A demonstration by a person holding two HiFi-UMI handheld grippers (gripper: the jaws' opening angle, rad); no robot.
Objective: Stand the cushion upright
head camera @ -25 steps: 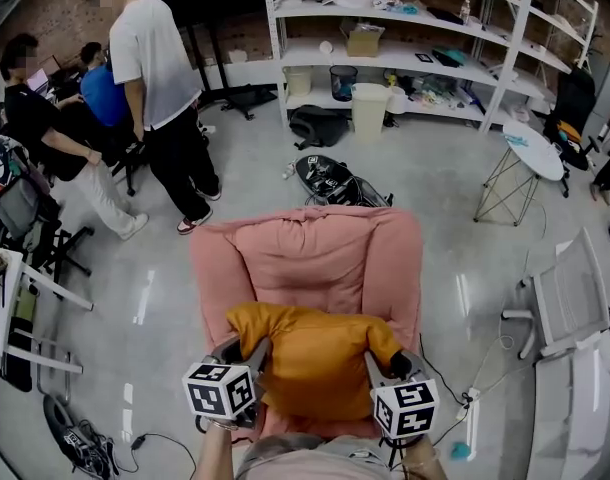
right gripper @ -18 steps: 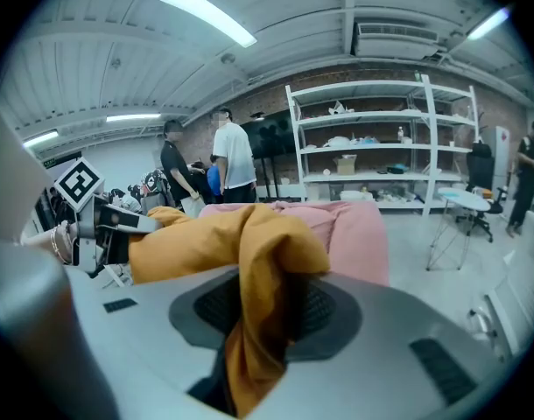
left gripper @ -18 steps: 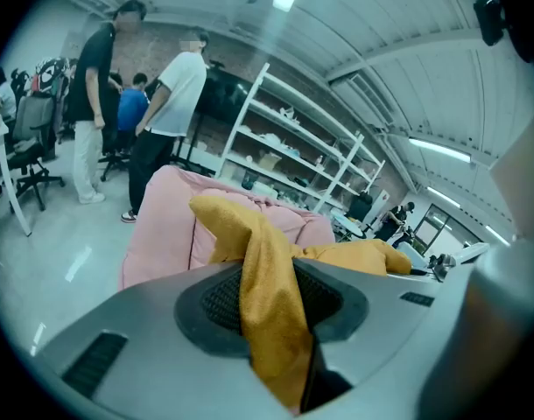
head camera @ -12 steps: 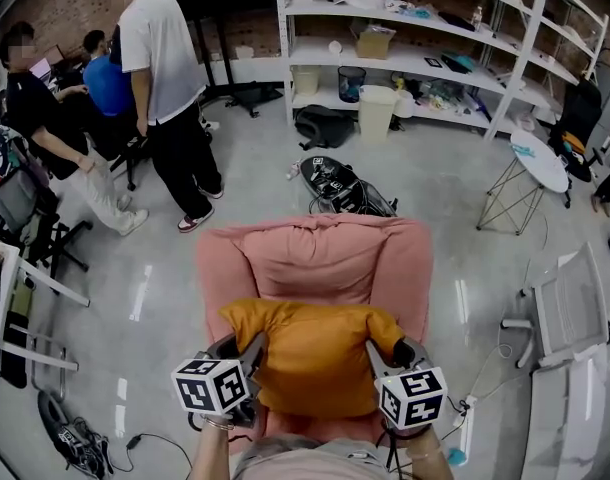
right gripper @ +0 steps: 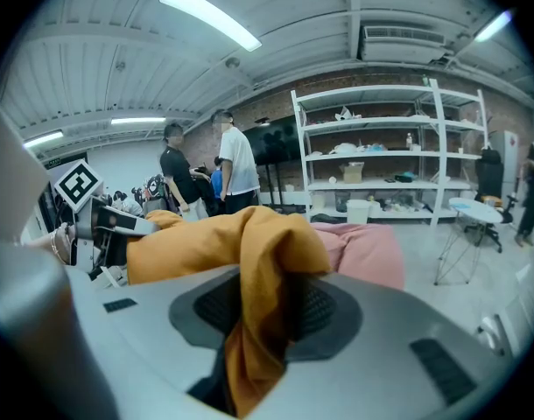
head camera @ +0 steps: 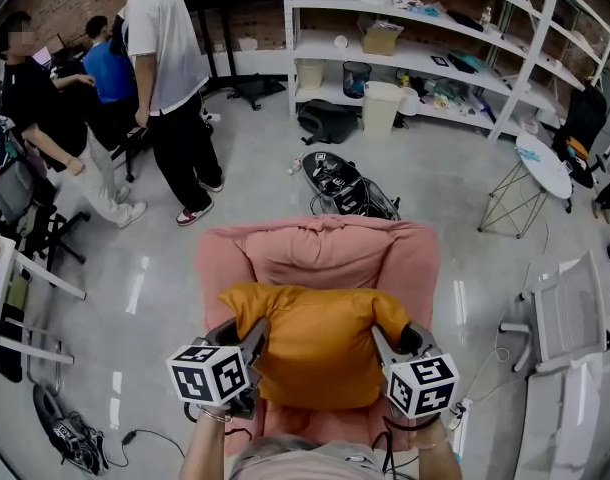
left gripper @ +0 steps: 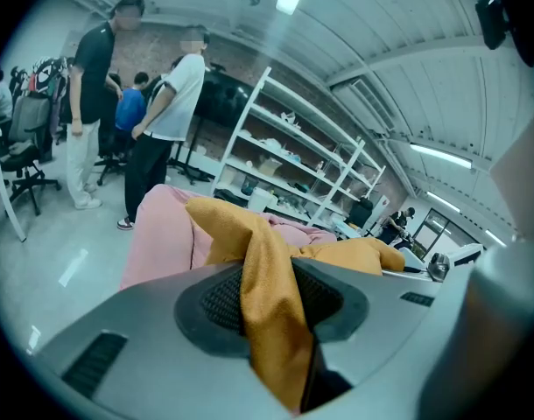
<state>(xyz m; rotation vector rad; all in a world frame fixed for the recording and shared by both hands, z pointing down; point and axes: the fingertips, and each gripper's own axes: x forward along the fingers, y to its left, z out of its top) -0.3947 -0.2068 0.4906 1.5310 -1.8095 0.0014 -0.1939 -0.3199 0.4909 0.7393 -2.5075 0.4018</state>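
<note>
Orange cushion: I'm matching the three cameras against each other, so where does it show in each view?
Head view: cushion low centre, lying against the pink armchair.
Left gripper view: cushion at centre, a fold clamped between the jaws, the rest running right.
Right gripper view: cushion at centre, a fold clamped between the jaws, the rest running left.
Shared landmark: the pink armchair, behind the cushion in all three.

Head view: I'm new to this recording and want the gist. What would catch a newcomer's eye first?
The orange cushion at the bottom centre, pinched at its two sides by the left gripper and right gripper. Behind it stands a pink armchair, with people at the upper left.
</note>
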